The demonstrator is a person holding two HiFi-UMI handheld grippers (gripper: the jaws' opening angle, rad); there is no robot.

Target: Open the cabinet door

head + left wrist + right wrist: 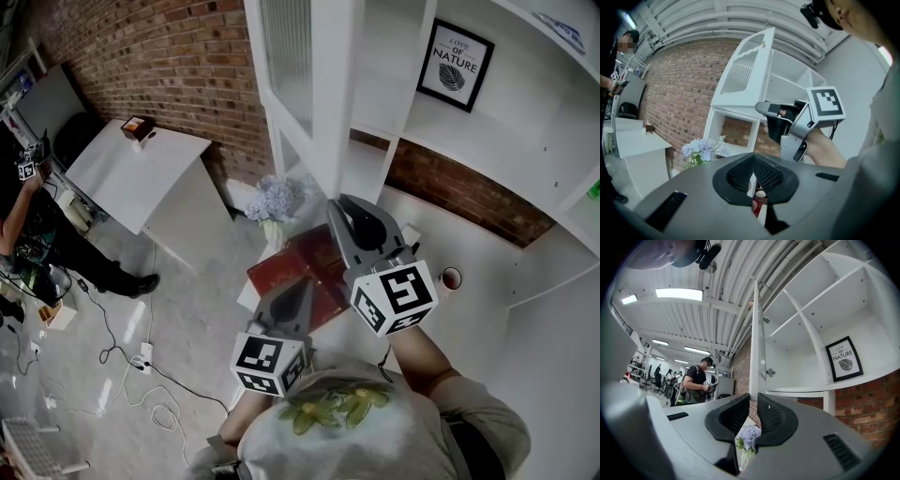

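My right gripper [754, 401] is released, its jaws a narrow slot apart with nothing in it. The cabinet door [754, 333] stands open edge-on just past the tips, its bottom corner hidden behind them. My left gripper [752, 164] is clenched empty, low over a half-covered red object [302, 264] I can't identify.
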